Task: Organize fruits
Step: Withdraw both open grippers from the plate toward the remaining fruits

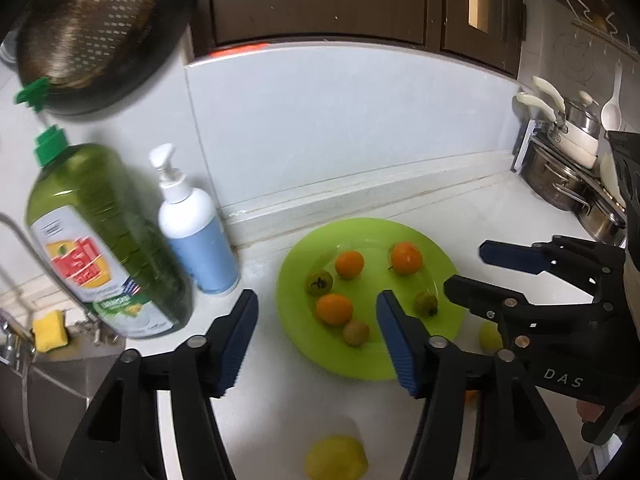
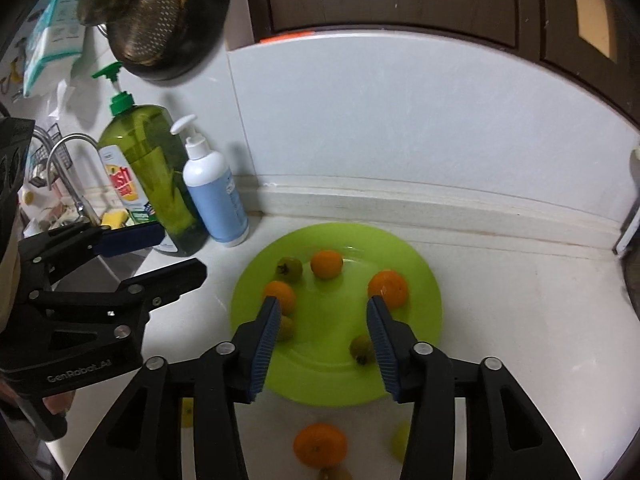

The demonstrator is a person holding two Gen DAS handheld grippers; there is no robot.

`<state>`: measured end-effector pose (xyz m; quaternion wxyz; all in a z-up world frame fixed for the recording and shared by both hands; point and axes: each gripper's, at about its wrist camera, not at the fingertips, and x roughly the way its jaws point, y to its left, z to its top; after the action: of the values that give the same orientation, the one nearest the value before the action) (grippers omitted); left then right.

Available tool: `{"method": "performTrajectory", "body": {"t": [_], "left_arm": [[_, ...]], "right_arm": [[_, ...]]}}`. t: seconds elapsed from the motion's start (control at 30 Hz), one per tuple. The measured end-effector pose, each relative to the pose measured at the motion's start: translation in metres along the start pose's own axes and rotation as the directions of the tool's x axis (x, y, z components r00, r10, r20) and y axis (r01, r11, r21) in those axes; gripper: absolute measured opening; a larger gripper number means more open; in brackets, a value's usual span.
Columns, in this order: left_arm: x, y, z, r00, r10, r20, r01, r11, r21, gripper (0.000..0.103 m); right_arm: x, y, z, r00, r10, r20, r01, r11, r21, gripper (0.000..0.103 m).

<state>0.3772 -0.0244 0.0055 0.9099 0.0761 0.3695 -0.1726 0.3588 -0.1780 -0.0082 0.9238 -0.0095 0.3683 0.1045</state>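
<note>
A lime-green plate point(image 1: 352, 228) point(image 2: 332, 384) lies on the white counter by the wall. It holds three oranges point(image 1: 349, 264) and three small greenish-brown fruits point(image 1: 319, 283). Off the plate, near the counter's front, lie a yellow lemon point(image 1: 336, 458), an orange point(image 2: 320, 444) and a yellow-green fruit point(image 2: 400, 444). My left gripper point(image 1: 316, 304) hangs open above the plate's left side with nothing between its fingers. My right gripper point(image 2: 322, 304) is open above the plate's middle, also holding nothing. Each gripper shows in the other's view: right gripper point(image 1: 464, 268), left gripper point(image 2: 182, 252).
A green dish-soap bottle point(image 1: 108, 248) and a white pump bottle point(image 1: 196, 232) stand left of the plate. Beyond them is a sink point(image 1: 60, 360) with a tap and a yellow sponge point(image 1: 50, 330). Steel pots point(image 1: 568, 168) stand at the right. A colander point(image 1: 92, 24) hangs on the wall.
</note>
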Motion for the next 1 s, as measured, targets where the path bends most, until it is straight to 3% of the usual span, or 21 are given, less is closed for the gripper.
{"method": "performTrajectory", "body": {"t": [0.2,0.33,0.83,1.0], "left_arm": [[-0.024,0.0,-0.017,0.999,0.05,0.018,-0.049,0.998,-0.036,0.077],[-0.039,0.0,-0.032,0.995,0.089,0.032,-0.088,0.995,-0.053,0.084],[-0.062,-0.009,-0.09,0.99,0.137,0.045,-0.129,0.982,-0.135,0.089],[-0.061,-0.012,-0.108,0.989,0.143,0.044,-0.137,0.984,-0.117,0.089]], "right_arm": [[-0.025,0.005,-0.015,0.999,-0.044,0.032,0.044,0.999,-0.003,0.061],[-0.035,0.008,-0.026,0.996,-0.077,0.037,0.077,0.997,-0.004,0.064],[-0.055,0.005,-0.075,0.997,-0.066,0.033,0.062,0.992,0.109,0.071],[-0.048,0.002,-0.094,0.996,-0.087,-0.016,0.089,0.988,0.123,0.071]]}}
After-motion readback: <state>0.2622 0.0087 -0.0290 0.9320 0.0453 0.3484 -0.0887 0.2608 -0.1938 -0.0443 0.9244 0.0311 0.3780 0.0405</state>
